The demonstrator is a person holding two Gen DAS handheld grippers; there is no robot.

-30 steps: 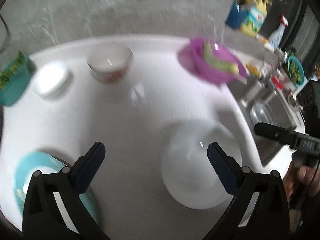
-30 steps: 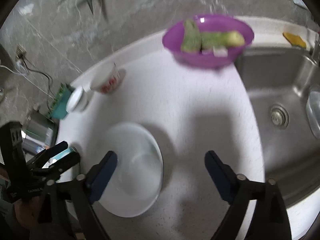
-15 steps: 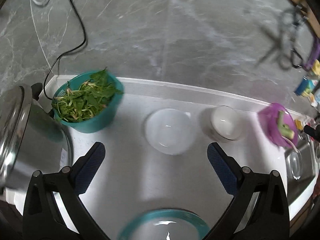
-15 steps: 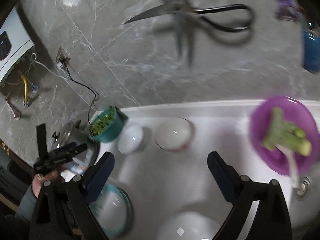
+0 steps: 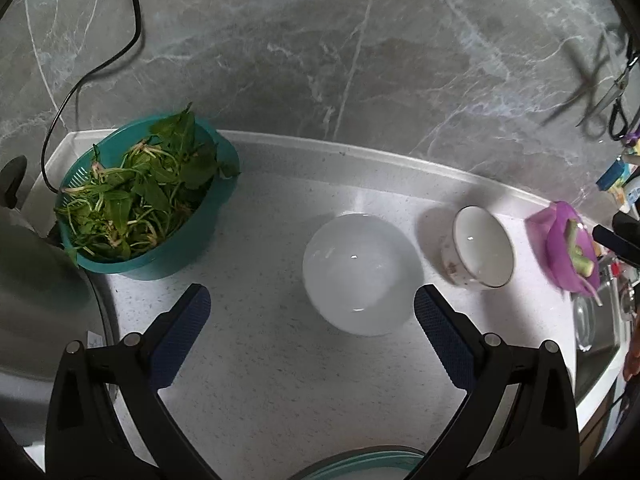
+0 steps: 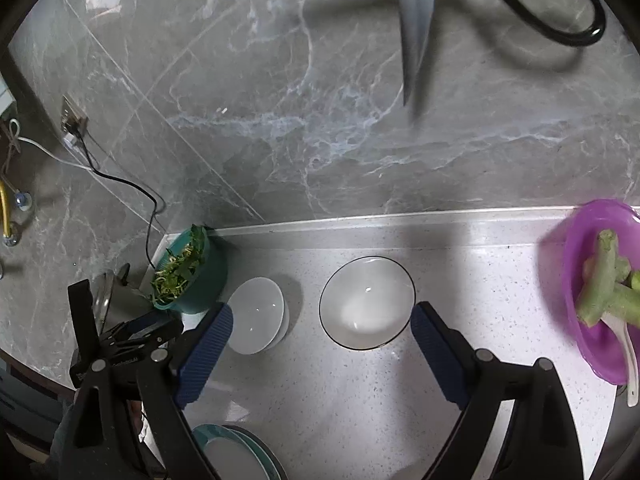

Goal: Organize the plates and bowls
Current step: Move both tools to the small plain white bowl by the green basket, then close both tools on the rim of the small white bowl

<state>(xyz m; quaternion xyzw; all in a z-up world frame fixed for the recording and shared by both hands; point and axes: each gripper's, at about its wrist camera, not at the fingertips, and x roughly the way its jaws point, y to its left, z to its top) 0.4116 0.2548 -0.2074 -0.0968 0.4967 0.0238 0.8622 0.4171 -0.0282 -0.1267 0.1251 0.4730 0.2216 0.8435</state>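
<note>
On a white speckled counter [image 5: 260, 380] backed by grey marble wall [image 5: 320, 60], both grippers hang above the dishes with nothing between their fingers. Largest at the left edge, a steel pot [image 5: 36, 300] stands partly out of frame, a black cord [image 5: 100, 64] trailing up the wall behind it. Just beside it sits a teal colander [image 5: 160, 256] heaped with leafy greens [image 5: 136, 200]. Near the counter's middle lies a plain white bowl [image 5: 360, 272], upright and empty, seen between the blue pads of the left gripper [image 5: 308, 312], whose jaws stand spread wide well above it. To that bowl's right, close but apart, a dark-rimmed patterned bowl [image 5: 480, 252] sits empty; in the right wrist view it lies between and beyond the pads of the right gripper [image 6: 320, 336], also spread wide and clear of the rim. Farther right a purple bowl [image 6: 588, 288] holds green stalks [image 6: 604, 280] and a white spoon [image 6: 628, 356], next to the sink [image 5: 592, 332]. At the near edge a teal-rimmed plate [image 6: 232, 456] shows only in part. Scissors [image 6: 420, 28] hang blurred on the wall above. A hand shows only as a sliver at the left view's right edge.
</note>
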